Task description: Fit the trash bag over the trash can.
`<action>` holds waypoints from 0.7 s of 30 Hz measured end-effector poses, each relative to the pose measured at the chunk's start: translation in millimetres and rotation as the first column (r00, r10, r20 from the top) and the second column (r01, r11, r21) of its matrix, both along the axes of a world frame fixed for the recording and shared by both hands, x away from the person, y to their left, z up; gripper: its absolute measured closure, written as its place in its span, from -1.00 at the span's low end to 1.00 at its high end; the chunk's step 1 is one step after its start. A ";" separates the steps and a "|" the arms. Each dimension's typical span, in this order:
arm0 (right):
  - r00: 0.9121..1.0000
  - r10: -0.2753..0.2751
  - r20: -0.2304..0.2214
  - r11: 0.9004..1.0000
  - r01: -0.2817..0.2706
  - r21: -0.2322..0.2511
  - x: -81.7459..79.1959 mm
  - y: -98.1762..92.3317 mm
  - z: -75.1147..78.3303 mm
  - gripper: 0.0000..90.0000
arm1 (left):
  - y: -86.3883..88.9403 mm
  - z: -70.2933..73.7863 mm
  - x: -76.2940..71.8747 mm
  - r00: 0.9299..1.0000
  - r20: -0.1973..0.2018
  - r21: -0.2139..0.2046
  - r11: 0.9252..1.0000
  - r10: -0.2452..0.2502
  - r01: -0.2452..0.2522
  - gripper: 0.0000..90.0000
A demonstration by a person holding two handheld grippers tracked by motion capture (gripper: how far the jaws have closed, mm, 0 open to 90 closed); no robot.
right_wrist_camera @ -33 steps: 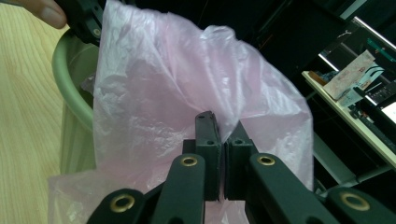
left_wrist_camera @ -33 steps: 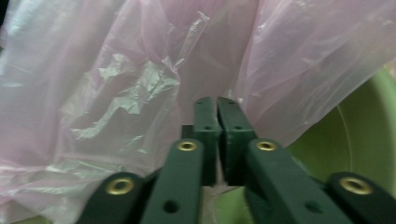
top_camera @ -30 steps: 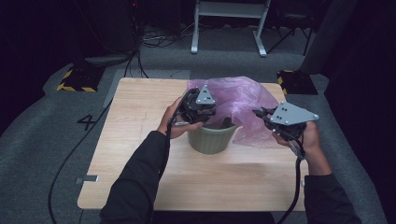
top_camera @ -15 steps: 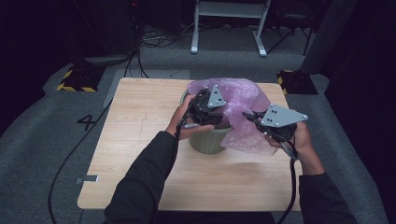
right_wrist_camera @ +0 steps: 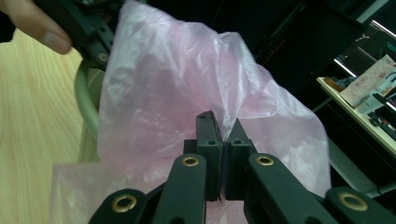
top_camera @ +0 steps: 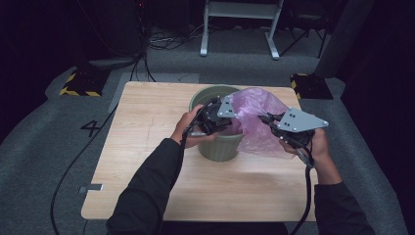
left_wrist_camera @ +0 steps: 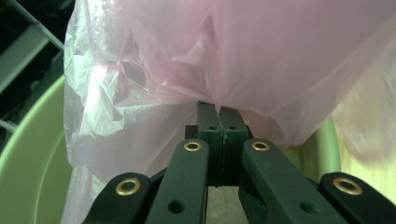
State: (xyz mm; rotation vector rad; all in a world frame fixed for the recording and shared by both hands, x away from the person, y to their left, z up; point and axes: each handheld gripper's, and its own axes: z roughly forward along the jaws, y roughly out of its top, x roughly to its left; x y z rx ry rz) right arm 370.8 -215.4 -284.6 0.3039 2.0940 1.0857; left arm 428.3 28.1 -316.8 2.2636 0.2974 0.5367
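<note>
Bag (top_camera: 257,122) being pinched by both shut grippers: left gripper (top_camera: 230,121), just closing, frame centre; right gripper (top_camera: 266,119). Mouth being spread over bin (top_camera: 218,144) rim; film being kept untorn.

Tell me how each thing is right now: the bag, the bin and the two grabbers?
Pink plastic bag: crumpled, pinched by both grippers, partly over the bin's rim.
Green bin: upright on the table, not yet lined.
Left gripper: jaws just closed, shut on the bag's film.
Right gripper: shut on the bag's edge.
Wooden table: bears the bin.
</note>
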 end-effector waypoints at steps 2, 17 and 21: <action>1.000 -0.004 -0.007 1.000 0.004 0.007 2.7 -0.1 -0.6 0.97 | 4.5 -0.3 0.6 1.000 -0.010 -0.012 1.000 0.007 -0.007 1.00; 0.999 -0.038 -0.038 0.999 0.037 -0.024 16.2 10.1 -7.3 0.97 | 29.6 -0.4 0.9 0.994 -0.045 -0.126 0.987 0.095 -0.100 -0.18; 0.998 -0.041 -0.049 0.999 0.039 -0.035 19.6 12.1 -9.6 0.97 | 27.5 4.7 -2.7 0.996 -0.015 -0.208 0.974 0.088 -0.089 -0.49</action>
